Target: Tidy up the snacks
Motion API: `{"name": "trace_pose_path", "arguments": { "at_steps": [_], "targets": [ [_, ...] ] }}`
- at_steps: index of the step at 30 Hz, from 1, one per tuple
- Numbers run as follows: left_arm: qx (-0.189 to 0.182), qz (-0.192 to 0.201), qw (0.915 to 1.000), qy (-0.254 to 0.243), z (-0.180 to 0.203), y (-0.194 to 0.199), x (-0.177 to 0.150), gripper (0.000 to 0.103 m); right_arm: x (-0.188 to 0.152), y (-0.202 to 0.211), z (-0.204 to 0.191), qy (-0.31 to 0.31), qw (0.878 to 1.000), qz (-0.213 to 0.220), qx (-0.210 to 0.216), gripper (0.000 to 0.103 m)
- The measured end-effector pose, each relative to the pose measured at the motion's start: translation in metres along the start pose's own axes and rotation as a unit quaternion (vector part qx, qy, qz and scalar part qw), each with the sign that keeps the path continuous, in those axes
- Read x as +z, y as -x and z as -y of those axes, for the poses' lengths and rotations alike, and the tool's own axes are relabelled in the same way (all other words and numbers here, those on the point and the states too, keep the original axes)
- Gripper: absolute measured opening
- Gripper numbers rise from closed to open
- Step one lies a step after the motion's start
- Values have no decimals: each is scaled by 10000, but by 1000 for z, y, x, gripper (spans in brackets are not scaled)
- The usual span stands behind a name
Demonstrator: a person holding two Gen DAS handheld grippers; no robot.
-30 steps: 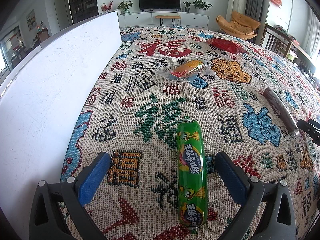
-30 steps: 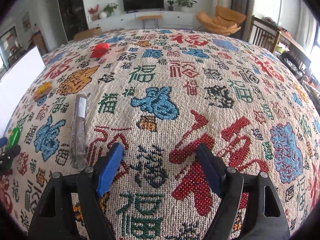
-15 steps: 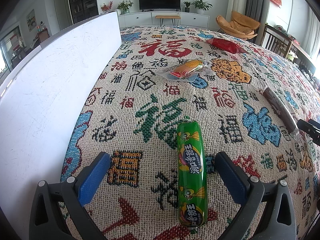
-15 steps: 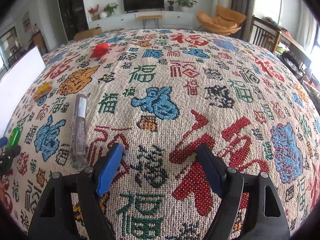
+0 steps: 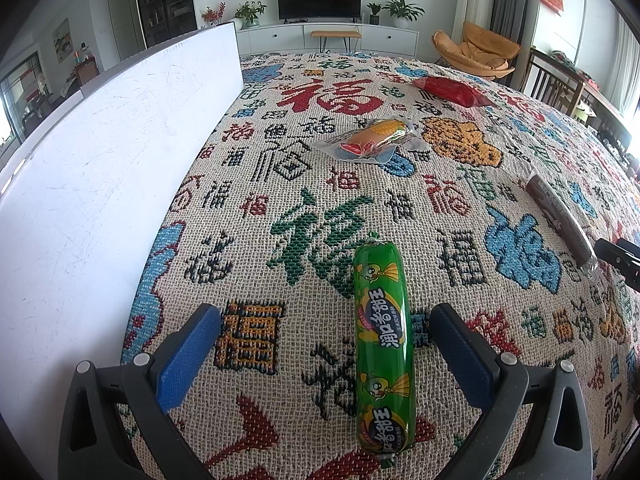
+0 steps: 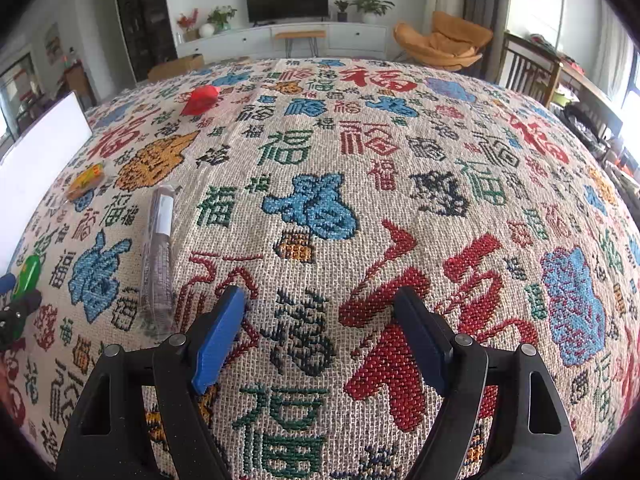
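A green sausage stick lies on the patterned tablecloth between the fingers of my left gripper, which is open and not touching it. Beyond it lie an orange corn snack in clear wrap, a red packet and a dark brown stick. My right gripper is open and empty over the cloth. In the right wrist view the brown stick lies just left of its left finger, with the orange snack, red packet and green sausage further left.
A large white board lies flat along the table's left side, also seen in the right wrist view. The left gripper's tip shows at the right view's left edge. Chairs stand beyond the table's right edge.
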State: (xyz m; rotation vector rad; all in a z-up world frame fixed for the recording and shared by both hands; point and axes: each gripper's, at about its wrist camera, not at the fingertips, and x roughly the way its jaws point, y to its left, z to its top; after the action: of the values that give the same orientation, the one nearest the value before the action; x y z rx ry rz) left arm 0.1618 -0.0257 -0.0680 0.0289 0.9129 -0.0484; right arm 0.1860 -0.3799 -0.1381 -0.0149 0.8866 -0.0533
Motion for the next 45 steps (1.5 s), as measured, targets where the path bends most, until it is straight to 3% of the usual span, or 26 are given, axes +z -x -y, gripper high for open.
{"name": "trace_pose_path", "arguments": {
  "at_steps": [41, 45],
  "targets": [
    [-17, -2, 10000, 7, 0, 0, -1, 103, 0, 0, 0, 19, 10000, 7, 22, 80],
    [-232, -399, 9988, -184, -2, -2, 6, 103, 0, 0, 0, 20, 10000, 8, 26, 80]
  ]
}}
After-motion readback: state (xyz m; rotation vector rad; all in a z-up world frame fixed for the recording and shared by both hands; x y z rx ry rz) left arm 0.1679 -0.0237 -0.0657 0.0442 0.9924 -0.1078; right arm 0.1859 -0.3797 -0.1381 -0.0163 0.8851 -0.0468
